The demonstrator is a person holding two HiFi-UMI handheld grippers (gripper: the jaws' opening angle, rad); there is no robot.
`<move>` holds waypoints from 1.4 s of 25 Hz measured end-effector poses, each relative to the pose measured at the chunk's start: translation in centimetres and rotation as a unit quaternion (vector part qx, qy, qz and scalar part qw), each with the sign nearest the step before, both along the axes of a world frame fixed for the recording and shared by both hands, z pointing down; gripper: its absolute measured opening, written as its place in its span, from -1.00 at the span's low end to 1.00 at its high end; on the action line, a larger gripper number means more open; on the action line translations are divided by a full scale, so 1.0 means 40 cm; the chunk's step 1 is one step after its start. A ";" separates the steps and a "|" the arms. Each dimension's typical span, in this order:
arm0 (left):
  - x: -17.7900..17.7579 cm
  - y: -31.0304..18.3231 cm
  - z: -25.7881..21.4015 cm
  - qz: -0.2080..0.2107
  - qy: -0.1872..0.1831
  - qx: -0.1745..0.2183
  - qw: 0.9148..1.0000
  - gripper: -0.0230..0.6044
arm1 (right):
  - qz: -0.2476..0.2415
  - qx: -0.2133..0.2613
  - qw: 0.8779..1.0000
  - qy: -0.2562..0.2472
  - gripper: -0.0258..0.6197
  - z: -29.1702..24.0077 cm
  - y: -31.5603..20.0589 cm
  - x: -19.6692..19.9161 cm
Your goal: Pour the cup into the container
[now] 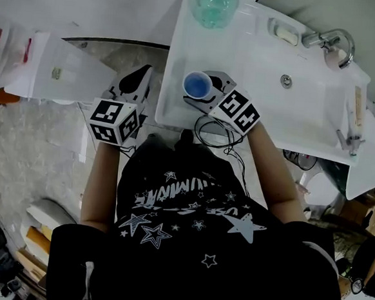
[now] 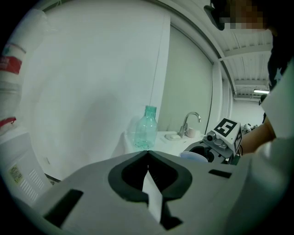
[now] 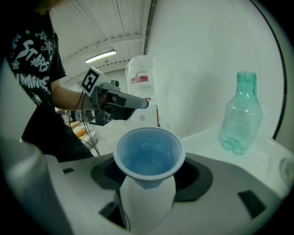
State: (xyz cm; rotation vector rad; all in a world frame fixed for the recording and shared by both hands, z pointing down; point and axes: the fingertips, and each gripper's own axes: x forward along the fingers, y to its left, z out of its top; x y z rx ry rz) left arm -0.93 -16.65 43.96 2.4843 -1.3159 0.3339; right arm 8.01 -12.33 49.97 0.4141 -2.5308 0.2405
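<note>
My right gripper (image 1: pixel 200 91) is shut on a blue plastic cup (image 1: pixel 197 85) and holds it upright over the front left corner of the white sink (image 1: pixel 293 115). In the right gripper view the cup (image 3: pixel 149 158) sits between the jaws of that gripper (image 3: pixel 149 186), mouth up, with blue liquid inside. A clear green bottle (image 1: pixel 213 2) (image 3: pixel 241 114) (image 2: pixel 147 128) stands at the sink's back left edge, apart from the cup. My left gripper (image 1: pixel 140 79) (image 2: pixel 148 153) is shut and empty, left of the sink.
A faucet (image 1: pixel 328 39) and a soap dish (image 1: pixel 286 34) sit along the back of the sink. A brush (image 1: pixel 357 117) lies on its right rim. A white pack with red print (image 1: pixel 8 48) lies on a shelf at the left. Cables hang below the right gripper.
</note>
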 end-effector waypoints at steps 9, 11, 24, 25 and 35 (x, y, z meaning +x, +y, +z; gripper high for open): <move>-0.025 0.040 0.034 0.010 0.009 -0.021 1.000 -0.89 | -0.029 -0.003 0.999 0.032 -0.04 0.085 0.047 -0.051; -0.031 0.048 0.041 0.013 0.010 -0.025 1.000 -0.90 | -0.036 -0.001 0.999 0.039 -0.04 0.096 0.053 -0.057; -0.058 0.069 0.055 0.013 0.013 -0.031 0.999 -0.90 | -0.074 0.011 0.996 0.050 -0.02 0.128 0.069 -0.080; -0.059 0.070 0.056 0.013 0.013 -0.032 0.999 -0.90 | -0.075 0.014 0.996 0.051 -0.01 0.129 0.069 -0.080; -0.058 0.082 0.060 0.023 0.015 -0.033 0.999 -0.90 | -0.064 0.015 0.996 0.061 0.01 0.139 0.073 -0.077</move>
